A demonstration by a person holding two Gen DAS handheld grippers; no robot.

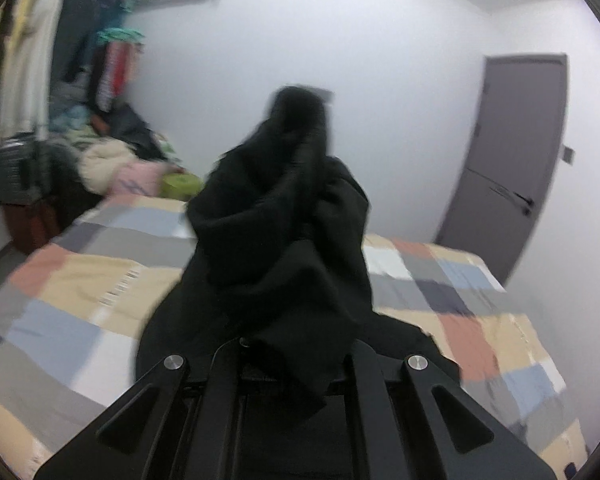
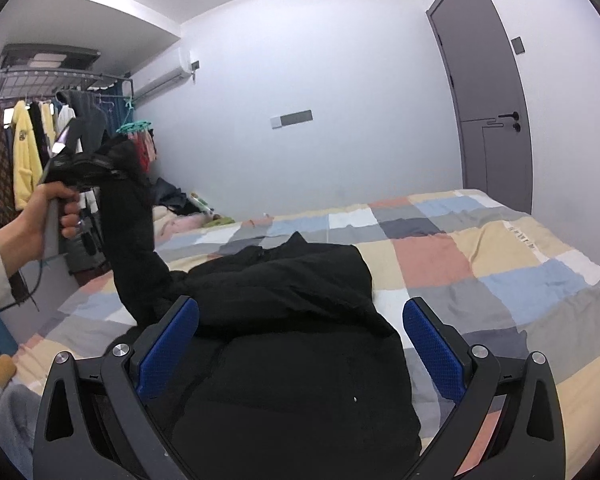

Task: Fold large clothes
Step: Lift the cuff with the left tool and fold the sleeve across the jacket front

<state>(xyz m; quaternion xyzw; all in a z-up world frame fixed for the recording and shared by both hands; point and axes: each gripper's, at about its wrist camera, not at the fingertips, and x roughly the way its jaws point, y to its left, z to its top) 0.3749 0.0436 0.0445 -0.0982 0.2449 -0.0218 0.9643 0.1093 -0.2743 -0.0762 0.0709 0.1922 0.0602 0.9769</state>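
Black garment [image 2: 284,320] on patchwork bedspread [image 2: 500,264], sleeve clamped and lifted by left gripper [image 2: 112,168]. Right gripper [image 2: 300,344] spread apart, straddling garment's near edge.

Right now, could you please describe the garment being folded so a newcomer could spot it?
On the checked quilt covering the bed lies a black garment. The left gripper lifts one sleeve. It is the only all-black item on the pastel patchwork.
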